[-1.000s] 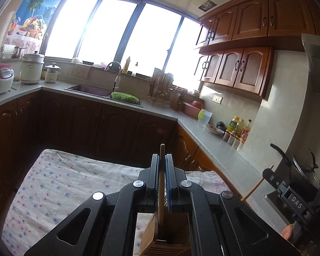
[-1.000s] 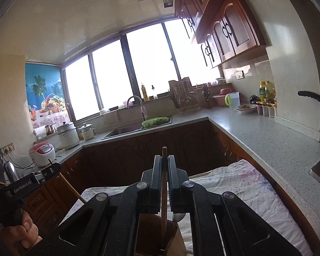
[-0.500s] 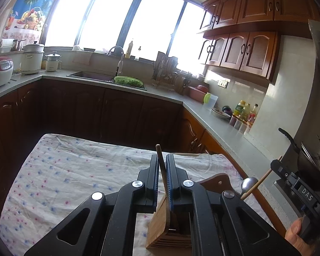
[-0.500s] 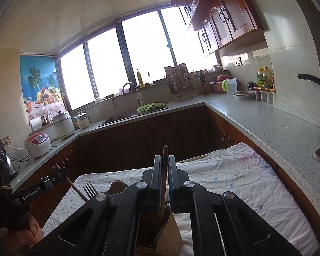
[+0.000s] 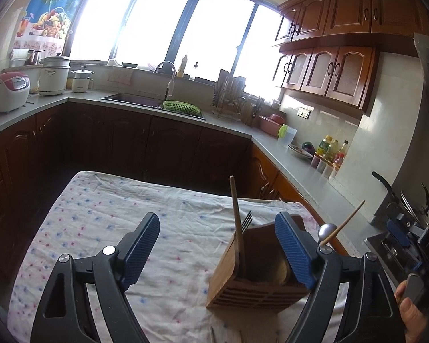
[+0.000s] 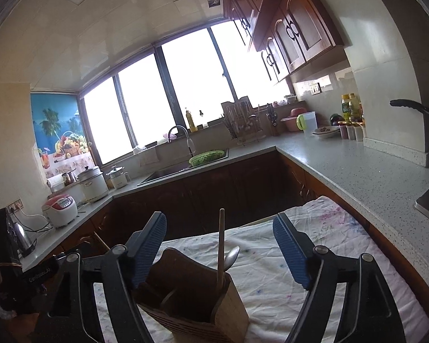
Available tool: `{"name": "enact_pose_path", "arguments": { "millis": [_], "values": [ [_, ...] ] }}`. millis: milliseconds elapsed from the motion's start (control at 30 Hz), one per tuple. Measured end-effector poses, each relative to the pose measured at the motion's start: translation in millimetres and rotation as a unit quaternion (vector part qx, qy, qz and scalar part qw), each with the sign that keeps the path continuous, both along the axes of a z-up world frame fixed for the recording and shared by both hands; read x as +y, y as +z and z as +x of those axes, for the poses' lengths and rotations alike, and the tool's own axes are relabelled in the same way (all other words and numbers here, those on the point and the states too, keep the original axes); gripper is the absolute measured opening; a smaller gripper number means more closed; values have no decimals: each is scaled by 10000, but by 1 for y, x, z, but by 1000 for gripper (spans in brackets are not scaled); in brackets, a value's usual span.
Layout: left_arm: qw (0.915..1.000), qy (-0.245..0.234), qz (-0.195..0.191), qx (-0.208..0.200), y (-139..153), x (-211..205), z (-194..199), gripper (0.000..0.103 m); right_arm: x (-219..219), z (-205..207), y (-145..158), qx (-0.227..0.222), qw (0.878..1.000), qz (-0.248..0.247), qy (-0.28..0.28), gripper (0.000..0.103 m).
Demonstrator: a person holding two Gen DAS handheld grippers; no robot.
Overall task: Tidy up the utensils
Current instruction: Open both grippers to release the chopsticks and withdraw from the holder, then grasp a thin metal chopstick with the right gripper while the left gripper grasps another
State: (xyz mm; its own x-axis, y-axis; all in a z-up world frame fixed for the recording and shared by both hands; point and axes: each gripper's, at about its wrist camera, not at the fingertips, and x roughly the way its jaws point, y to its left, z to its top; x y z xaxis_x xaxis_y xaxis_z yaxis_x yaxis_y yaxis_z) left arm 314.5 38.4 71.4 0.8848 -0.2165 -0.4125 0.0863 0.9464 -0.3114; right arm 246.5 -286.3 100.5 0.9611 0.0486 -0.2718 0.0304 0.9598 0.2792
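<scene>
A wooden utensil holder (image 5: 257,274) (image 6: 197,294) stands on the flower-print tablecloth (image 5: 100,214) (image 6: 314,228). My left gripper (image 5: 217,243) is opening. A dark wooden handle (image 5: 235,211) stands in the holder between its jaws, free of both pads, beside fork tines (image 5: 246,220). My right gripper (image 6: 220,245) is opening too. A pale wooden stick (image 6: 221,243) rises from the holder between its jaws, untouched, with a spoon (image 6: 233,255) behind it. In the left wrist view the spoon (image 5: 326,230) and stick (image 5: 343,223) lean right, towards the right gripper's body (image 5: 400,237).
A person's hand (image 5: 411,314) shows at the lower right. Grey counters run round the room, with a sink and green basket (image 5: 181,106), rice cookers (image 5: 10,91), bottles (image 5: 331,150) and a pan (image 6: 414,105). The left gripper's body (image 6: 40,271) sits at the left.
Both grippers were shut on upright wooden handles over the holder. Their jaws have since sprung wide, and the handles stand in the holder on their own.
</scene>
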Motion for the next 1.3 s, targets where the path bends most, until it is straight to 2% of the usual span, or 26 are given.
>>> {"name": "enact_pose_path", "arguments": {
  "millis": [67,233,600,967,1133,1200,1233,1300],
  "values": [
    [9999,26,53,85,-4,3,-16,86,-2,-13,-1,5,10000,61,0,94],
    [9990,72,100,438,-17,7,-48,86,-4,-42,-16,299,9993,183,95,94],
    [9927,37,-139,1196,-49,13,-97,86,13,-95,-80,1354,9898,382,239,94],
    [9878,86,-98,1551,-67,16,-107,86,33,-116,-114,1726,9836,290,427,94],
    [9869,68,-83,1608,-71,14,-103,86,44,-110,-122,2177,9753,-4,374,94],
    [9867,66,-79,1624,-73,13,-102,86,47,-106,-124,2378,9708,-47,319,98],
    [9864,64,-69,1638,-74,13,-101,86,48,-106,-124,2389,9706,-51,294,102],
    [9859,63,-50,1672,-76,12,-98,86,50,-108,-123,2346,9718,-146,202,103]
  ]
}}
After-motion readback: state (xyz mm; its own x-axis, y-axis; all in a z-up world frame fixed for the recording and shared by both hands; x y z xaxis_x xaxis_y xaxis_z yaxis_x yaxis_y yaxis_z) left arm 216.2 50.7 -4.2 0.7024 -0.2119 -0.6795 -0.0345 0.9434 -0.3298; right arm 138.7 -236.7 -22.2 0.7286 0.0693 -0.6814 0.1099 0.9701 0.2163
